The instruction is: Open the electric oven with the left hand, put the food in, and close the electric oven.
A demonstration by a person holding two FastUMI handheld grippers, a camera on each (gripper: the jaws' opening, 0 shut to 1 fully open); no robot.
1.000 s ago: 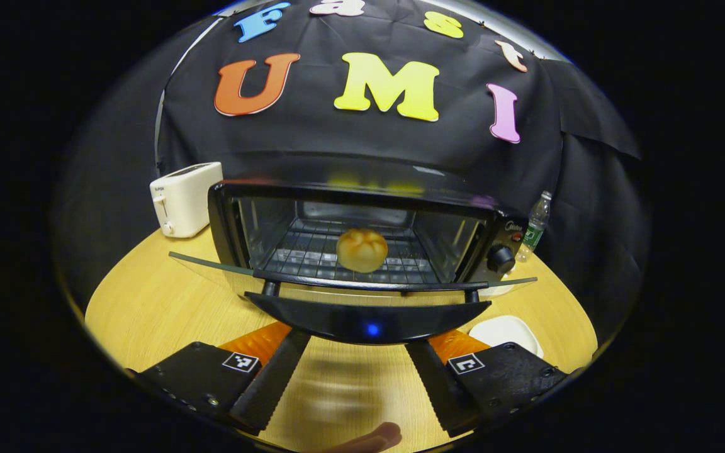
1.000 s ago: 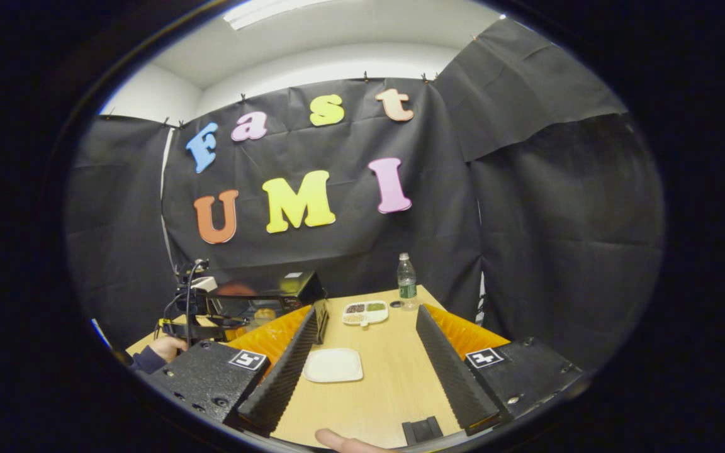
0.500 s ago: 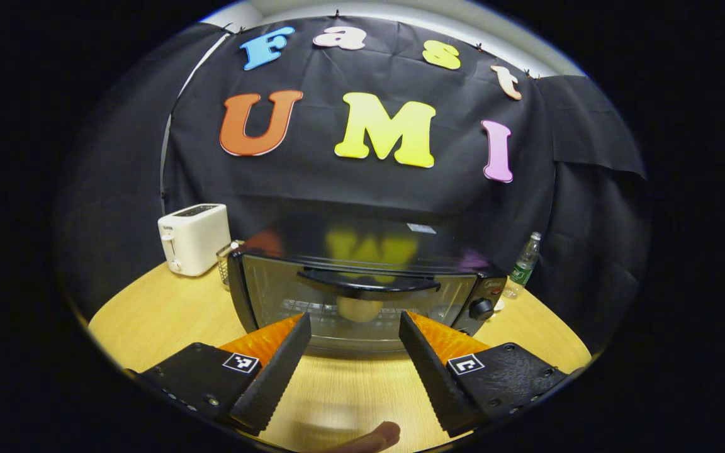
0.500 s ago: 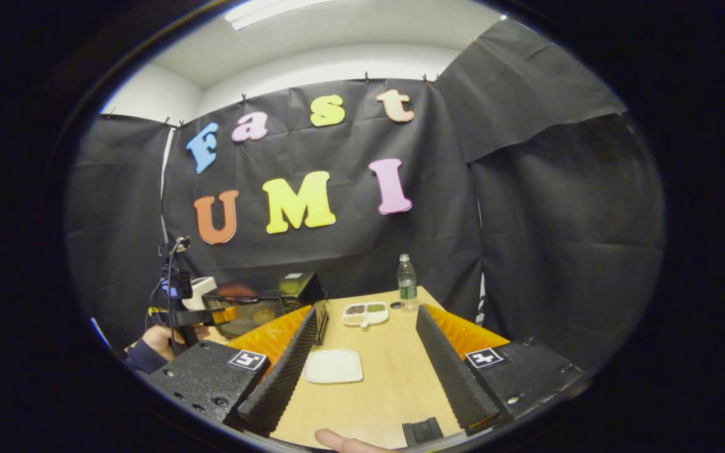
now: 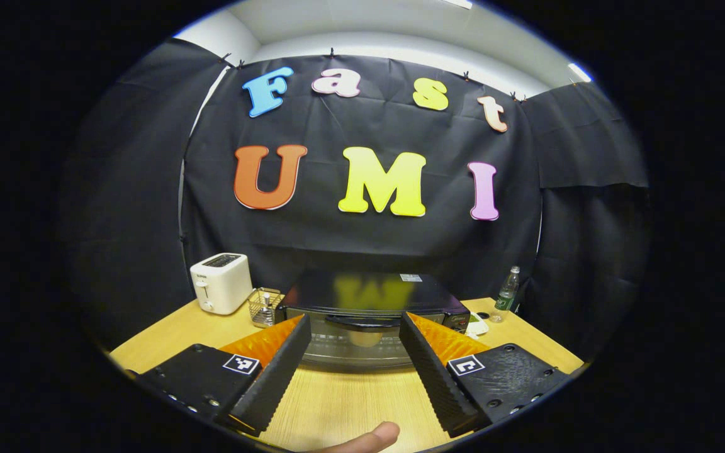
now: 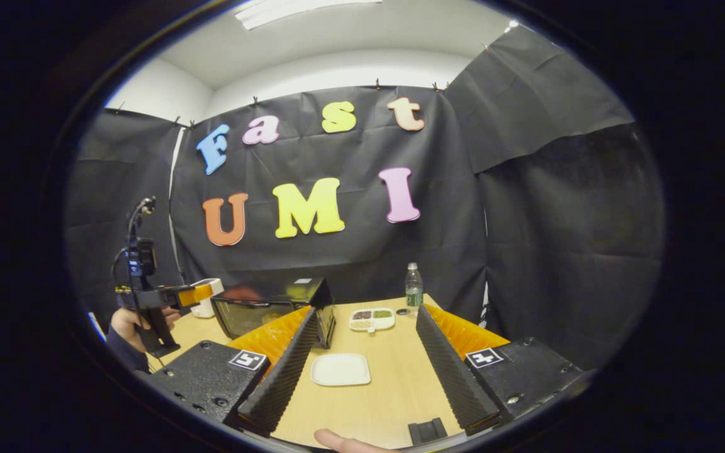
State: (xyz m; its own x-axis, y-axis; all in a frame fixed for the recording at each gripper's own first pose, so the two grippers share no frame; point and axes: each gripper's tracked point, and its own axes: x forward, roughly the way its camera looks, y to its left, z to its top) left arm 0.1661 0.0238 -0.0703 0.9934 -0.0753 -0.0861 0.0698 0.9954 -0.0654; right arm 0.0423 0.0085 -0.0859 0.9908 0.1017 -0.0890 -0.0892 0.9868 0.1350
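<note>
While the oven (image 5: pixel 362 314) sits closed, left tongs (image 5: pixel 353 368) hover level, gaping.

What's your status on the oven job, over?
Both grippers open, empty: left gripper, right gripper. Oven door shut, bun inside. Nothing in the way.

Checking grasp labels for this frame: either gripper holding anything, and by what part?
Nothing held. Left gripper is open, short of the closed black electric oven. Right gripper is open above the white square plate.
</note>
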